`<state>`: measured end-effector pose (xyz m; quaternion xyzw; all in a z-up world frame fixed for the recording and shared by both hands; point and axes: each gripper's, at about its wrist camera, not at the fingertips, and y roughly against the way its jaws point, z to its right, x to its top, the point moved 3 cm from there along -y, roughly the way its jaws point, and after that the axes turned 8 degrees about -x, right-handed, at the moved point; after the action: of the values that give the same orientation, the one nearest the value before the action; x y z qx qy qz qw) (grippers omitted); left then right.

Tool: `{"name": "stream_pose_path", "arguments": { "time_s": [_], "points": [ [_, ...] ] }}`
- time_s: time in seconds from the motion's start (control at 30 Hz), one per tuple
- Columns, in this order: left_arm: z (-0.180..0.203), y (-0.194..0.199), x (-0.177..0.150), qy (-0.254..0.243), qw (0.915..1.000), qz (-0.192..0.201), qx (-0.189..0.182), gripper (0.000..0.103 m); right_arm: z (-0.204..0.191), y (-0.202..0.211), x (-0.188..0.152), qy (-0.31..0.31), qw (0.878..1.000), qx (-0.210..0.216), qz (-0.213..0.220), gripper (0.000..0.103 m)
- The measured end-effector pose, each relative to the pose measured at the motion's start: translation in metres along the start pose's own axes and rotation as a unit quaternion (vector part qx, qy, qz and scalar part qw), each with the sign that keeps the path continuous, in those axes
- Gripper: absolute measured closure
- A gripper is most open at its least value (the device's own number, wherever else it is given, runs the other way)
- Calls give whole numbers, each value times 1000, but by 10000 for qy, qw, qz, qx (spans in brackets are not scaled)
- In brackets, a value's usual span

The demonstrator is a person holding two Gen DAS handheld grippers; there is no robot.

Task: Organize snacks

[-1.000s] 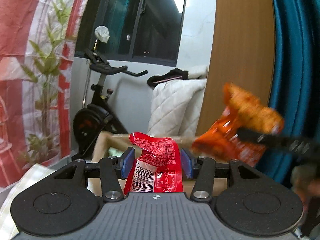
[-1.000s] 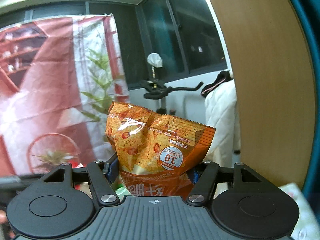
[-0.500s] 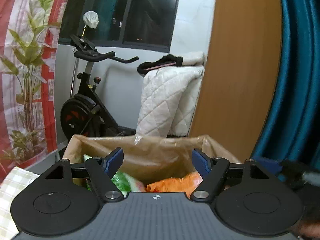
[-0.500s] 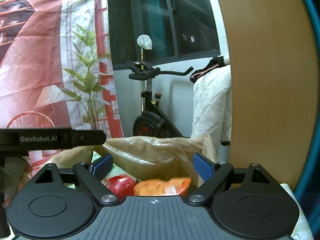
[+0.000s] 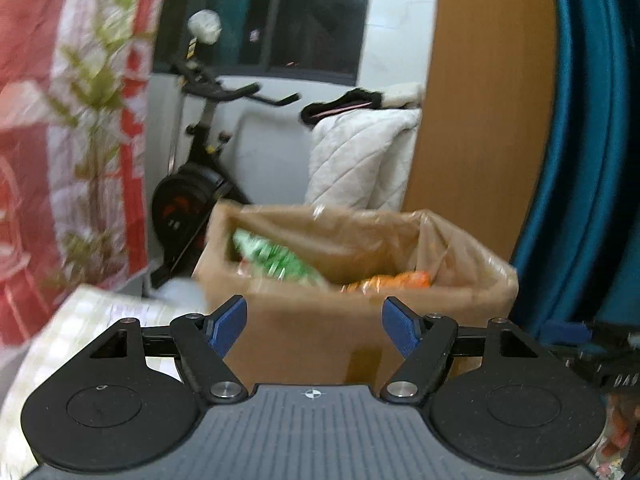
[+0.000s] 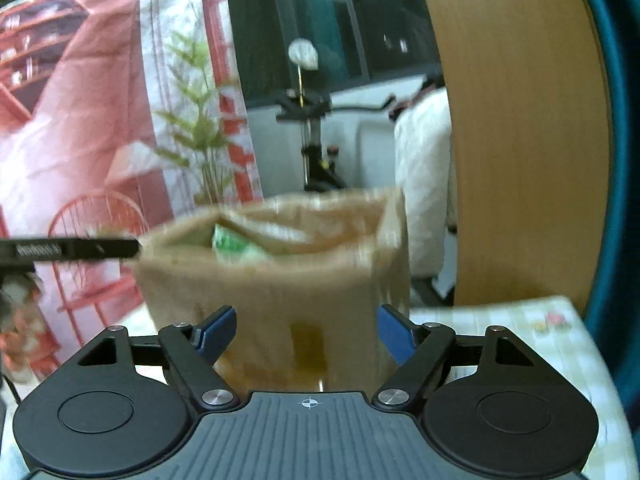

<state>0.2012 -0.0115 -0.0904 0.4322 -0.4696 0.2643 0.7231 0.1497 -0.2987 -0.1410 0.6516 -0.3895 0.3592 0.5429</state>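
The brown paper bag (image 5: 360, 320) fills the centre of both wrist views and stands upright on the checked worktop (image 6: 520, 320), its mouth gaping, which suits it as the collecting place for the snacks. Its rim is lined with crinkled film, blurred in both views. Inside, in the upper middle of the left view, a green snack packet (image 5: 276, 258) leans against the left wall and an orange snack packet (image 5: 388, 282) lies lower toward the right; both sit below the rim, so they look already stowed.

The left claw (image 5: 314, 326) sits at the lower centre of its frame, its blue pads spread wide with nothing between them, just in front of the bag's near wall. The right claw (image 6: 306, 330) is likewise spread wide and empty, facing the bag from the other side. Both being free suggests they are ready to fetch more snacks.
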Motion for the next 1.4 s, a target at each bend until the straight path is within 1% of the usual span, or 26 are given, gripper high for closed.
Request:
{"name": "stream_pose_path", "arguments": {
  "time_s": [0.13,0.2,0.27,0.37,0.43,0.5,0.63,0.7,0.87,1.0,1.07,1.13,1.17,1.2,1.3,1.33,1.4],
  "points": [
    [-10,7,-34,402,9987,-284,101,27,0,-9,-48,-128,9980,-106,-612,28],
    [-14,5,-51,477,9975,-501,147,27,-4,-12,-71,-19,9962,-129,-866,28],
    [-18,4,-66,519,9957,-733,221,28,-13,-19,-89,248,9934,-156,-1106,29],
    [-24,7,-76,552,9941,-895,250,28,-23,-30,-113,985,9838,-252,-1474,30],
    [-26,7,-78,552,9937,-941,264,28,-28,-37,-124,1482,9728,-354,-1747,30],
    [-27,7,-80,555,9934,-965,263,28,-32,-42,-131,1773,9649,-300,-1915,30],
    [-26,6,-85,564,9924,-1066,240,28,-46,-46,-138,2311,9515,-213,-2021,28],
    [-22,1,-86,565,9919,-1114,214,28,-50,-50,-137,2431,9481,-194,-2041,28],
    [-19,0,-93,547,9915,-1168,161,28,-55,-67,-134,2495,9463,90,-2055,28],
    [-19,0,-96,576,9909,-1205,150,29,-55,-75,-131,2379,9489,196,-2063,29],
    [-20,-1,-97,578,9906,-1228,144,29,-53,-77,-132,2204,9526,293,-2078,34],
    [-19,-2,-98,576,9904,-1250,130,30,-50,-75,-133,1965,9568,386,-2107,44],
    [-19,-2,-99,574,9903,-1257,113,32,-48,-73,-134,1843,9590,403,-2115,45],
    [-18,-3,-99,570,9902,-1268,96,33,-48,-71,-135,1765,9606,377,-2111,49],
    [-15,-5,-101,552,9900,-1297,28,34,-49,-62,-137,1670,9634,323,-2073,65],
    [-14,-6,-102,542,9899,-1310,-6,35,-49,-59,-139,1648,9644,327,-2043,67],
    [-11,-8,-104,524,9894,-1349,-92,40,-49,-54,-142,1592,9678,280,-1929,68]
  ]
}}
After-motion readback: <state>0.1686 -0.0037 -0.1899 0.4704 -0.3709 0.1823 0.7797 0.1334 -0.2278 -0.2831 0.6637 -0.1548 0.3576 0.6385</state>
